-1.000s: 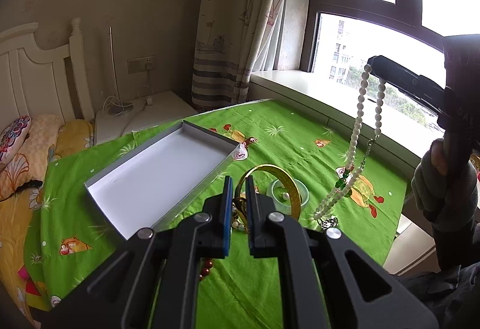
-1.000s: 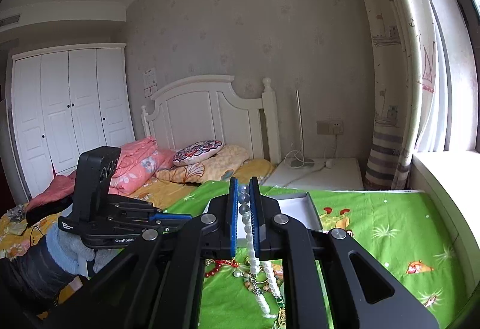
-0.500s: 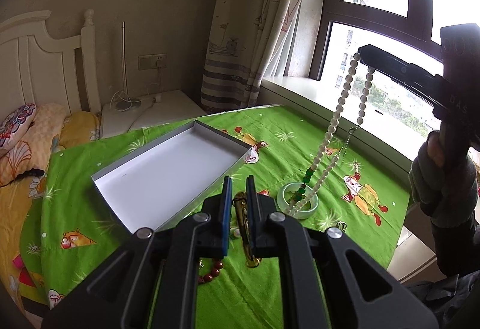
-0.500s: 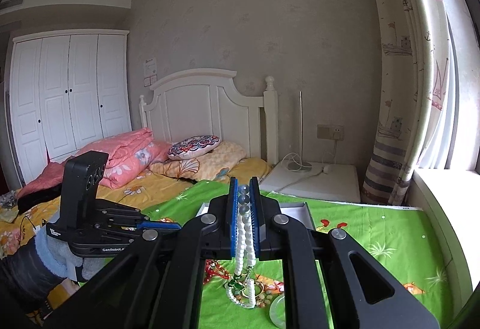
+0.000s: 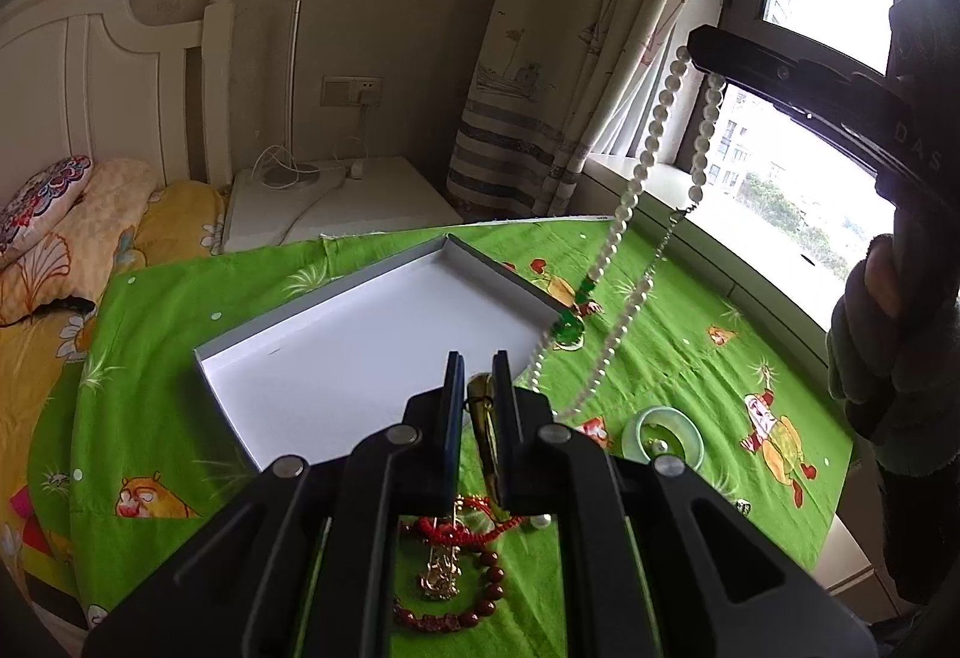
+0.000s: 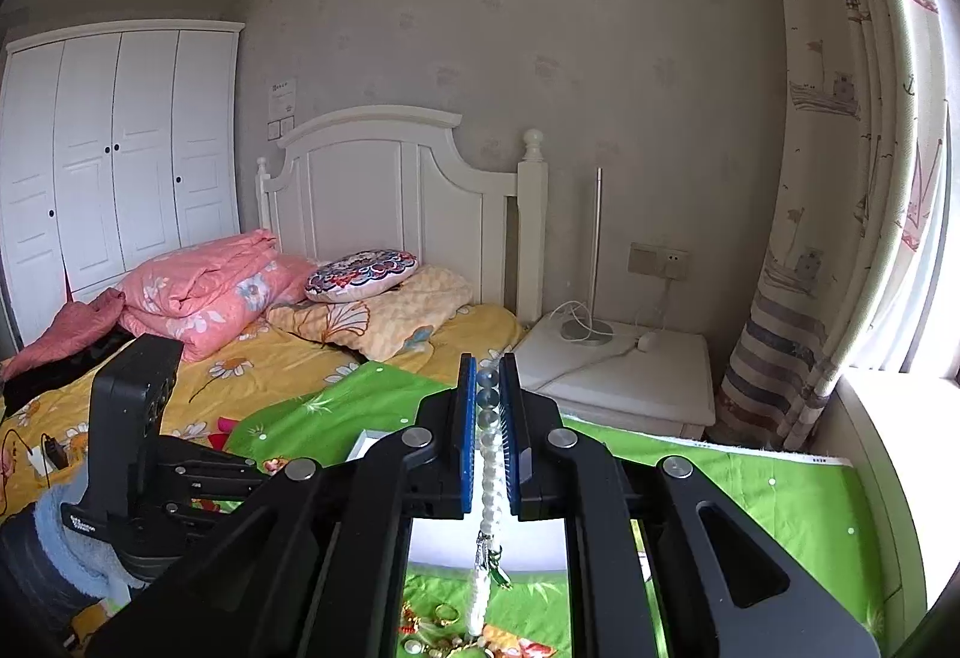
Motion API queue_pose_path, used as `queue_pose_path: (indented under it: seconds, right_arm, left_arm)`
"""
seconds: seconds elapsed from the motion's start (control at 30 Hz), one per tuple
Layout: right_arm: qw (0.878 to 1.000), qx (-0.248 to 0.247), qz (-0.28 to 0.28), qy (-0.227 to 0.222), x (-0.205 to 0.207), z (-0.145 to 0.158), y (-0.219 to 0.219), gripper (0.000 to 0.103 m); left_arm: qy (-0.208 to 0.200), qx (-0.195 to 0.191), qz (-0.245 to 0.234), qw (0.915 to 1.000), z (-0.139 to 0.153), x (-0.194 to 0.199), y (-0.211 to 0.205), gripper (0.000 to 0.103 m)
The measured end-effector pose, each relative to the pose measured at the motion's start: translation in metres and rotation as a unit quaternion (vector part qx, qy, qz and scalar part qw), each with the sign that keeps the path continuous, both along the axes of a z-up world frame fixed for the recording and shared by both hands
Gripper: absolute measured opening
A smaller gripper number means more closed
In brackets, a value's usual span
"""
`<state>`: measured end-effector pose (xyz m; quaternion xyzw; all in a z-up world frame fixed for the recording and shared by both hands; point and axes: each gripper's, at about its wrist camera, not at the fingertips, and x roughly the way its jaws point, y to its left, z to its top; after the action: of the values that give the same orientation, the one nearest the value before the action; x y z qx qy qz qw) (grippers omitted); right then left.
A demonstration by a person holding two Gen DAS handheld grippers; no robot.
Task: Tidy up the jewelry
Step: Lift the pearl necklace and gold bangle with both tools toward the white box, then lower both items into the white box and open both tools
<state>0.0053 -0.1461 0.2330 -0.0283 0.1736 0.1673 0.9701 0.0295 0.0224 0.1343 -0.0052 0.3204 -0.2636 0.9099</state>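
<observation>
A table draped in a bright green cartoon-print cloth (image 5: 180, 358) stood beside a bed with a white headboard (image 6: 384, 190). On the cloth lay a shallow white rectangular cardboard tray (image 5: 372, 352), open side up.

The left gripper (image 5: 478, 406) was closed on a gold metal bangle (image 5: 483, 430), which stood edge-on between its blue pads, above the near edge of the tray. Beneath that gripper, on the cloth, lay a dark red bead bracelet (image 5: 474, 604) and a small gold pendant (image 5: 441, 577). To the right, a pale green jade bangle (image 5: 663, 433) rested flat on the cloth.

The right gripper (image 6: 487, 418), gripped by a hand in a grey-green glove (image 5: 888, 358), was clamped on a long white pearl necklace (image 5: 654, 130). The strand hung down in a loop, its green-beaded lower part dangling near the tray's right-hand corner. Seen from the right wrist, the pearls ran between the blue pads and dropped in front of the tray.
</observation>
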Motion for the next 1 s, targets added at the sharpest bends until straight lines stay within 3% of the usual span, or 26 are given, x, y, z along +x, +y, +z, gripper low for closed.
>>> queue_pose_path:
  seconds: [0.2,0.43,0.53,0.7,0.73,0.77,0.8,0.87,0.9,1.0]
  right_arm:
    - [0.999,0.015,-0.011,0.033,0.056,-0.01,0.007,0.01]
    - [0.992,0.019,-0.022,0.12,0.117,-0.066,0.004,0.01]
    - [0.981,-0.009,-0.026,0.19,0.143,-0.109,0.001,0.01]
    - [0.951,-0.052,-0.045,0.302,0.171,-0.182,-0.009,0.011]
    - [0.945,-0.052,-0.046,0.32,0.173,-0.192,-0.013,0.011]
    - [0.94,-0.052,-0.051,0.333,0.174,-0.2,-0.017,0.018]
    - [0.939,-0.046,-0.052,0.338,0.174,-0.206,-0.023,0.019]
    - [0.937,-0.033,-0.059,0.342,0.171,-0.207,-0.032,0.047]
    - [0.935,-0.028,-0.059,0.348,0.17,-0.208,-0.036,0.048]
    - [0.93,-0.052,-0.062,0.359,0.162,-0.209,-0.038,0.05]
  left_arm:
    - [0.019,-0.011,0.045,0.9987,-0.01,0.04,0.004,0.009]
    - [0.038,-0.033,0.086,0.995,-0.029,0.073,0.011,0.009]
    - [0.067,-0.038,0.109,0.991,-0.05,0.091,0.017,0.009]
    - [0.106,-0.015,0.135,0.9851,-0.083,0.1,0.021,0.009]
    - [0.112,-0.011,0.139,0.9839,-0.087,0.101,0.023,0.012]
    - [0.119,-0.011,0.14,0.9829,-0.091,0.101,0.024,0.016]
    - [0.122,-0.013,0.143,0.9821,-0.094,0.1,0.026,0.025]
    - [0.123,-0.011,0.153,0.9804,-0.098,0.096,0.03,0.043]
    - [0.125,-0.012,0.158,0.9794,-0.099,0.093,0.031,0.054]
    - [0.123,-0.02,0.157,0.9797,-0.099,0.082,0.034,0.059]
